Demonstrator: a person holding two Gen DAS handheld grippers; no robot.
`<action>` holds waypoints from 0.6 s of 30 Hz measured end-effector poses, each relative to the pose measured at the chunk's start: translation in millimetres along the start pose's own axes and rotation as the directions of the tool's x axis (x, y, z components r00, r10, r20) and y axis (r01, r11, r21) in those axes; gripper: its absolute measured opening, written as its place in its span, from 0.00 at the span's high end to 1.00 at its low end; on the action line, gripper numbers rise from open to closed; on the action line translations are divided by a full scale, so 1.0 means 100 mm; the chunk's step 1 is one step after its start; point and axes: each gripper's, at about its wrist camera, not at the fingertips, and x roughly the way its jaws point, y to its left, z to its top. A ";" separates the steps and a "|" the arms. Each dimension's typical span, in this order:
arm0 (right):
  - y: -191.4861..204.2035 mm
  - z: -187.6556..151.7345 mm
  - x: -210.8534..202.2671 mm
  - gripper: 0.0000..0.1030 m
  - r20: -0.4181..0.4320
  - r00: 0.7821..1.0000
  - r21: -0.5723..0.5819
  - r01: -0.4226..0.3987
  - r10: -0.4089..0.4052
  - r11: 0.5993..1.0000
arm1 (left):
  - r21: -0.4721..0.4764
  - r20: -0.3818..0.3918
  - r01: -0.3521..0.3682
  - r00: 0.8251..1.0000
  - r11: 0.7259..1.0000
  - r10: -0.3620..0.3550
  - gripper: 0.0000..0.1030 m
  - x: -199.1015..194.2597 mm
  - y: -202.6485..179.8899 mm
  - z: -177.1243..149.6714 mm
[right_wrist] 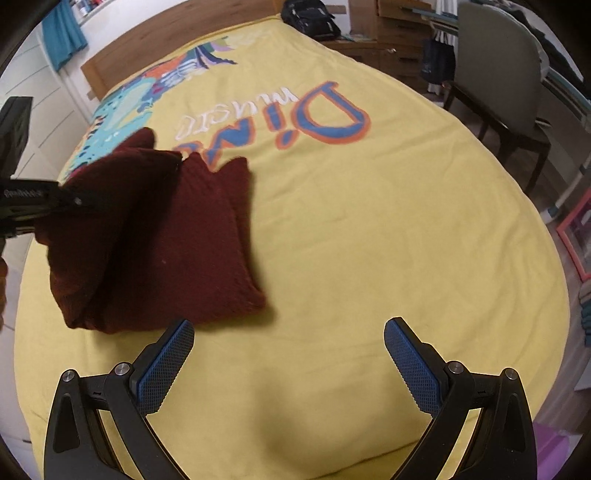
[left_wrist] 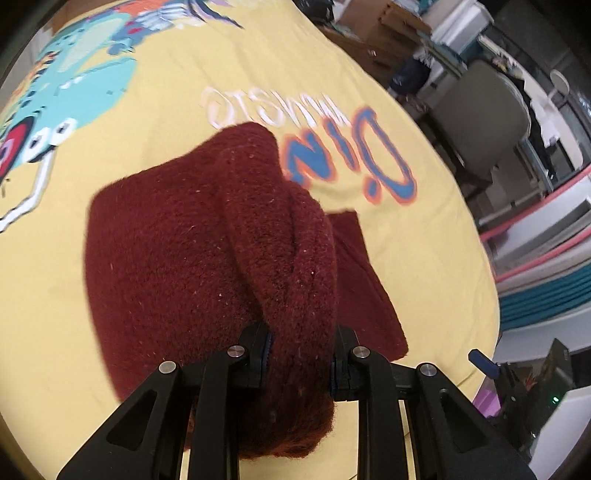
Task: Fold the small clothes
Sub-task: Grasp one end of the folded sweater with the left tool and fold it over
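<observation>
A small dark red knitted garment [left_wrist: 177, 236] lies partly folded on a yellow bedspread [left_wrist: 177, 110] with a dinosaur print. My left gripper [left_wrist: 301, 354] is shut on a bunched fold of the garment and holds that part lifted above the rest. In the right wrist view the garment [right_wrist: 192, 236] sits at the left, with the left gripper [right_wrist: 85, 201] gripping its raised left side. My right gripper [right_wrist: 288, 339] is open and empty, above bare bedspread [right_wrist: 369, 240] just right of the garment's near edge.
A wooden headboard [right_wrist: 177, 40] runs along the far end of the bed. A black bag [right_wrist: 310, 18] and wooden drawers [right_wrist: 391, 40] stand beyond it. A grey chair [right_wrist: 495, 85] stands to the right of the bed. White cupboards [right_wrist: 33, 110] are on the left.
</observation>
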 end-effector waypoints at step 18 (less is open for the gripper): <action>-0.02 -0.04 0.01 0.00 -0.025 1.000 -0.008 0.009 -0.009 1.000 | 0.064 -0.050 -0.201 0.978 0.978 0.204 0.61 0.36 -0.17 -0.22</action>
